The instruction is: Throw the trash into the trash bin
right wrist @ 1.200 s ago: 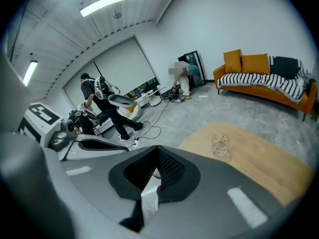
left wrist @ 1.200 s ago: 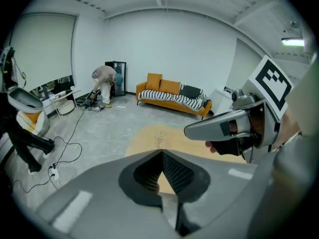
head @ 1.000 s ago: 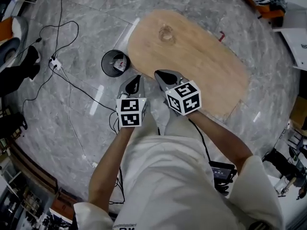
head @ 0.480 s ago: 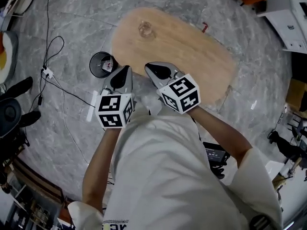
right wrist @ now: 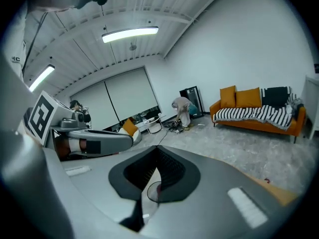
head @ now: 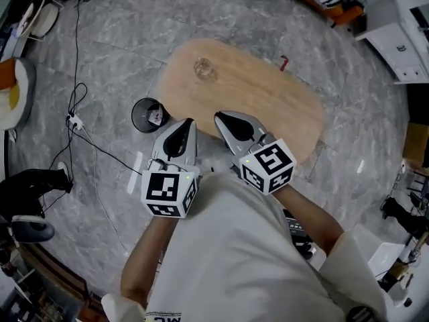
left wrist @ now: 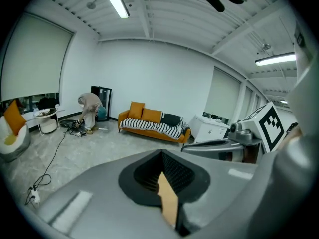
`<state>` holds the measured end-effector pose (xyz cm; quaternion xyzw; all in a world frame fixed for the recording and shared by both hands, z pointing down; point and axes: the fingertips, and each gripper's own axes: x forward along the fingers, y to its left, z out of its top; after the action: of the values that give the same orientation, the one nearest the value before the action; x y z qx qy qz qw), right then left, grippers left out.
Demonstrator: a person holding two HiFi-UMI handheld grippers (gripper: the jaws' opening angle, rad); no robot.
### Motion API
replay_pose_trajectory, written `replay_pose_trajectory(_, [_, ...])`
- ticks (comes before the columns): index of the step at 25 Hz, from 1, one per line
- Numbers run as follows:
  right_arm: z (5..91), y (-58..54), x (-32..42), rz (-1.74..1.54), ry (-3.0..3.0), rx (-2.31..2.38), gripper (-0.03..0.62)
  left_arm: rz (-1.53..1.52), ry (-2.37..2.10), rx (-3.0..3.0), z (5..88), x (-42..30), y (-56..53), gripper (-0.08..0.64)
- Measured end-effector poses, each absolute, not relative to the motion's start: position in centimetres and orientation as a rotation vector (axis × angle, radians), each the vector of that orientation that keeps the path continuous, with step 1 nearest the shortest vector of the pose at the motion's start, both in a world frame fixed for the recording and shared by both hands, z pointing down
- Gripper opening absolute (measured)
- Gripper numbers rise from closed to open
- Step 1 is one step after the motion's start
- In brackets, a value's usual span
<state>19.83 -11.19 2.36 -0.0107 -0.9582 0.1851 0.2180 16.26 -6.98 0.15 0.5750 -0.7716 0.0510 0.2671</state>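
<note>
The black trash bin stands on the floor at the left end of the oval wooden table, with white and red trash lying inside it. Both grippers are held side by side in front of the person's chest, well above the floor. My left gripper points toward the table's near edge, just right of the bin, jaws together and empty. My right gripper hangs over the table's near edge, also shut on nothing. Its gripper view shows the bin's rim through the slit between the jaws.
A small clear glass object rests on the far left of the table. Cables and a power strip lie on the floor to the left. An orange sofa and a stooping person are across the room.
Both grippers have risen toward the head camera and drawn back toward the chest, staying shut and empty. The bin and table have not moved.
</note>
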Motion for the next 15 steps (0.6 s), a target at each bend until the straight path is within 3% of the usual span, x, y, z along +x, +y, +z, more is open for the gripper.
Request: replay_pose_trajectory(15, [-2.6, -8.7, 22.3, 0.309, -2.759, -0.052, 0.025, 0.093, -2.253, 1.521, -3.7, 19.2, -6.1, 0.000])
